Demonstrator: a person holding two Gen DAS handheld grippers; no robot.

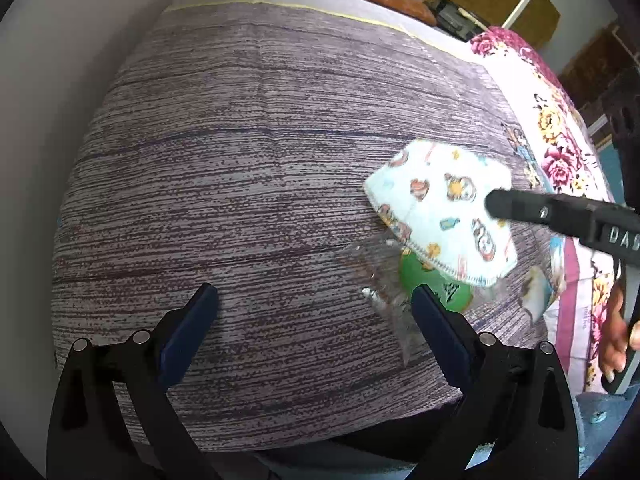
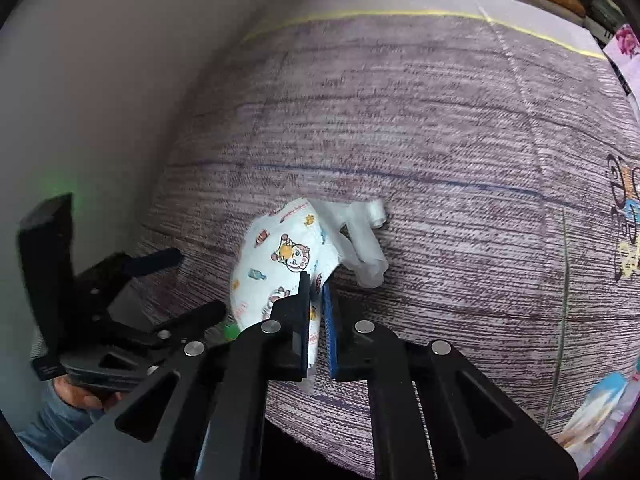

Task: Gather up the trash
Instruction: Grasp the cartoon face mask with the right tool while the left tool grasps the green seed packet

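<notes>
Your right hand-held gripper (image 2: 317,280) has its two pads pressed together on the lower edge of the printed child's face mask (image 2: 280,268), so the pick-up step is in hand: the mask is pinched and, by the look of its curled body standing off the cloth, partly raised from the desk (image 2: 440,140) with its grey-purple wood-grain cover. In the left wrist view the mask (image 1: 444,208) sits at about 3 o'clock, with the right tool's black finger lying across it from the right edge. Your left hand-held gripper (image 1: 314,304) stands with jaws wide apart and nothing between them, hovering over bare cloth at 6 o'clock. Just beside its right finger lies a crinkled clear wrapper (image 1: 384,292) over something green and round (image 1: 436,280), tucked under the mask's lower edge; that looks like the next piece for your left hand. The likely next move is to lift the mask clear and carry it to wherever the trash goes, but no bin or bag shows in either view. The mask's white ear loops (image 2: 360,236) dangle toward 1 o'clock and could snag or drag. What the green item is cannot be told, since the mask and wrapper cover most of it.
</notes>
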